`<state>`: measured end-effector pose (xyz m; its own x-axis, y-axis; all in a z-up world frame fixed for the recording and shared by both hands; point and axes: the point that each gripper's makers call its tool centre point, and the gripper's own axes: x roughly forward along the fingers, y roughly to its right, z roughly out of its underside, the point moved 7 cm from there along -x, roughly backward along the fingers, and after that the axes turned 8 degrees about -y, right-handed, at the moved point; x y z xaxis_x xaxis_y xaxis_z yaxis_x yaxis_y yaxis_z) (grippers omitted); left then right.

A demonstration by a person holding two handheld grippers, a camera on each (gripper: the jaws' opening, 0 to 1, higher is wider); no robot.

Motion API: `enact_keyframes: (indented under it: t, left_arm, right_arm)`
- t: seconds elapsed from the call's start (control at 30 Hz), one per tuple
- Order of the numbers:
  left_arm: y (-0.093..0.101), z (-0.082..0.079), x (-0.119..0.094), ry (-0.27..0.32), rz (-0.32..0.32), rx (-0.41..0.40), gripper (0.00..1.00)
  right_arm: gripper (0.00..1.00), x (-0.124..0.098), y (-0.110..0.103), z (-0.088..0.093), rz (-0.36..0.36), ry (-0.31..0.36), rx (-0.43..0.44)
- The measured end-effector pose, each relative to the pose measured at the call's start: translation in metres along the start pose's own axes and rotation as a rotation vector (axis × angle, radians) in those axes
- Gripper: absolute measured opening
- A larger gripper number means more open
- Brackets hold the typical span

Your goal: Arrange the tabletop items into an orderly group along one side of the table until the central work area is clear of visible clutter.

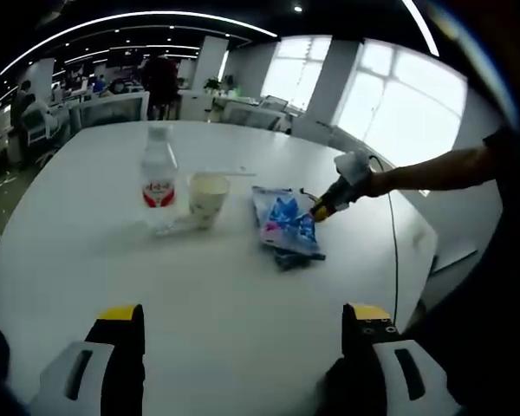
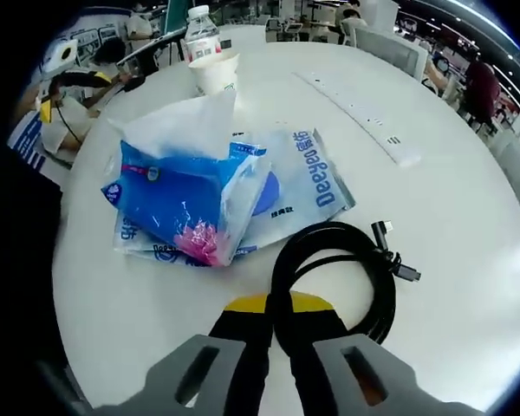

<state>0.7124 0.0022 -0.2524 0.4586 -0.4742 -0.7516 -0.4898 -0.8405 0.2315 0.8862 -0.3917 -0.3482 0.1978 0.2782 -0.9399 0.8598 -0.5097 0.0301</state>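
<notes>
In the left gripper view, my left gripper [image 1: 243, 319] is open and holds nothing, low over the near part of the white table [image 1: 87, 251]. Ahead stand a clear water bottle [image 1: 159, 178] with a red label and a paper cup [image 1: 208, 198], side by side. Right of them lie blue tissue packs [image 1: 286, 225], with my right gripper [image 1: 322, 208] at their right edge. In the right gripper view, that right gripper [image 2: 277, 305] is shut on a coiled black cable [image 2: 377, 260] lying beside the tissue packs [image 2: 191, 204]. The cup [image 2: 215, 71] and bottle [image 2: 201, 35] stand beyond.
A long white power strip [image 2: 355, 104] lies across the table to the right of the packs. A person's arm [image 1: 442, 169] reaches in from the right. Office desks and chairs [image 1: 113, 100] stand beyond the far edge, and windows [image 1: 390, 104] fill the right side.
</notes>
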Motion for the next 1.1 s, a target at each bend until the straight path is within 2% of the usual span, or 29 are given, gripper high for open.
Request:
enact_keyframes:
  t: [0.2, 0.47, 0.77, 0.87, 1.1]
  left_arm:
    - [0.001, 0.000, -0.001, 0.006, -0.001, 0.001, 0.93]
    - [0.001, 0.003, -0.004, 0.023, 0.009, 0.007, 0.93]
    - [0.003, 0.005, -0.007, 0.024, 0.019, 0.024, 0.93]
    - [0.003, 0.005, -0.008, 0.026, 0.021, 0.034, 0.93]
    - [0.003, 0.004, -0.009, 0.027, 0.025, 0.045, 0.95]
  right_arm:
    - [0.00, -0.003, -0.001, 0.000, 0.018, 0.001, -0.012]
    - [0.00, -0.022, -0.006, -0.005, 0.096, 0.025, -0.056]
    - [0.00, -0.036, 0.000, -0.007, 0.175, 0.063, -0.044]
    - [0.00, -0.049, -0.004, -0.008, 0.196, 0.075, -0.051]
    - [0.00, -0.064, -0.015, -0.010, 0.220, 0.100, -0.061]
